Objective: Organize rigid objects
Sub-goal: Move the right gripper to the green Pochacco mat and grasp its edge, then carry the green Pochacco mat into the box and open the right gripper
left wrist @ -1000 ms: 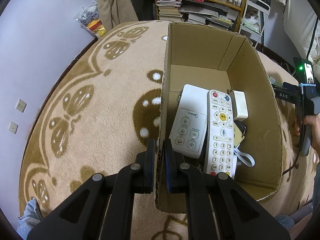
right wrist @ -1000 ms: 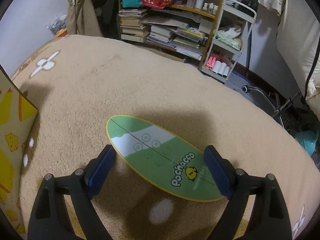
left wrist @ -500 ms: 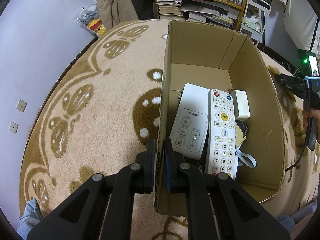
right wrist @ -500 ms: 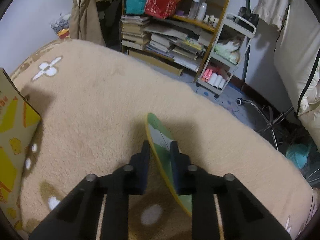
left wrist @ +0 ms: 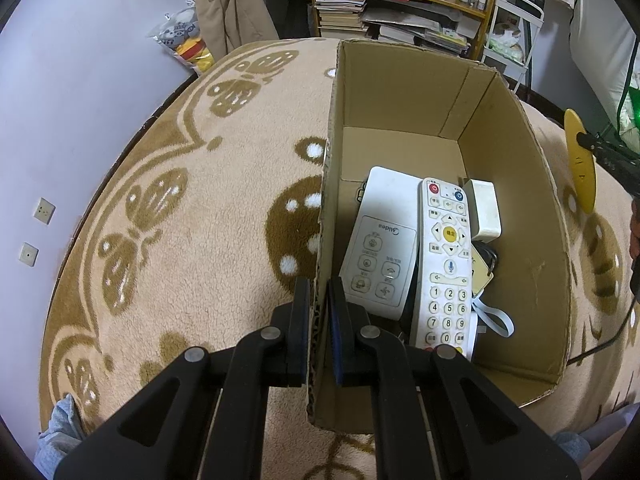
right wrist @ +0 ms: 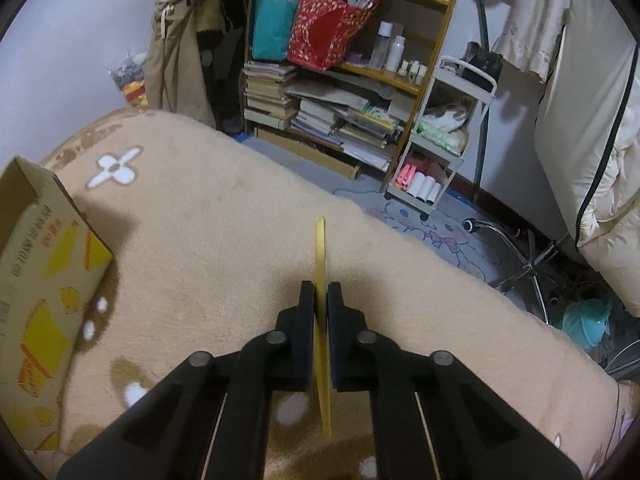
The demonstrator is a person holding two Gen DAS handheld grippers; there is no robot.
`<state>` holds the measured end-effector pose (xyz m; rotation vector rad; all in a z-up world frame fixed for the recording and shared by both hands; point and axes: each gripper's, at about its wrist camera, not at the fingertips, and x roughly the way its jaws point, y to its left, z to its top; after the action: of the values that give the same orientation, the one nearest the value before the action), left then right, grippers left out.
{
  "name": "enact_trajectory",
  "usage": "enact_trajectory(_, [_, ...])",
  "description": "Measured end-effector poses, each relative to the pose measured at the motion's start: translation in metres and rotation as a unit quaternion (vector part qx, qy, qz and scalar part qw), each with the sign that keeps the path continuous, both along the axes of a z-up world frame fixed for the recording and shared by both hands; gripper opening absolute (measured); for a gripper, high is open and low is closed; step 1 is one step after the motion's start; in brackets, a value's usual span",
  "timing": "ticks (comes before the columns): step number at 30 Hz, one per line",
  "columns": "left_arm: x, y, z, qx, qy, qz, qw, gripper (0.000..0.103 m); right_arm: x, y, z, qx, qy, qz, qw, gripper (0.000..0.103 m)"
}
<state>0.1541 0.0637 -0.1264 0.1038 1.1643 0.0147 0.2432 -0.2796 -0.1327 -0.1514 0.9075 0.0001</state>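
Left wrist view: nearest the lens, the left gripper (left wrist: 319,304) is clamped on the near left wall of the cardboard box (left wrist: 536,216), one finger outside, one inside. Just beyond the fingers, inside the box, lies a wide white Midea remote (left wrist: 380,248), and beside it a long white remote with number keys (left wrist: 446,268) resting partly over its edge. Further in, a small white block (left wrist: 485,210) lies against the long remote's top end, with dark items and a pale strap (left wrist: 494,318) half hidden under them. The box stands on a tan blanket with brown butterfly patterns (left wrist: 168,216). Past the box's right wall, the yellow oval board (left wrist: 580,160) hangs above the blanket, pinched in the right gripper at the frame's edge.

In the right wrist view, the right gripper (right wrist: 320,300) has just been closing and now grips the oval board (right wrist: 321,256) edge-on between its pads, the board standing upright and clear of the blanket (right wrist: 224,240). The box (right wrist: 44,280) sits at the left. Far behind are a bookshelf (right wrist: 340,92) and a white cart (right wrist: 444,136).
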Motion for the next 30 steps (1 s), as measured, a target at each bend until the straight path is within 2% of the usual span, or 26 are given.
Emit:
enact_trajectory(10, [0.000,0.001,0.000,0.004,0.000,0.000,1.0000,0.010,-0.022,0.011,0.043,0.030,-0.051,0.013,0.998,0.007])
enact_trajectory(16, [0.000,0.001,0.001,0.007,-0.001,0.001,1.0000,0.010,-0.038,0.027,0.073,0.078,-0.078,0.034,0.993,0.007])
enact_trajectory(25, [-0.002,0.000,0.002,0.004,0.000,0.002,1.0000,0.010,-0.068,0.092,0.114,0.153,-0.111,0.107,0.976,0.007])
enact_trajectory(30, [-0.002,0.000,0.002,0.004,0.000,0.002,1.0000,0.010,-0.079,0.127,0.120,0.183,-0.107,0.144,0.966,0.007])
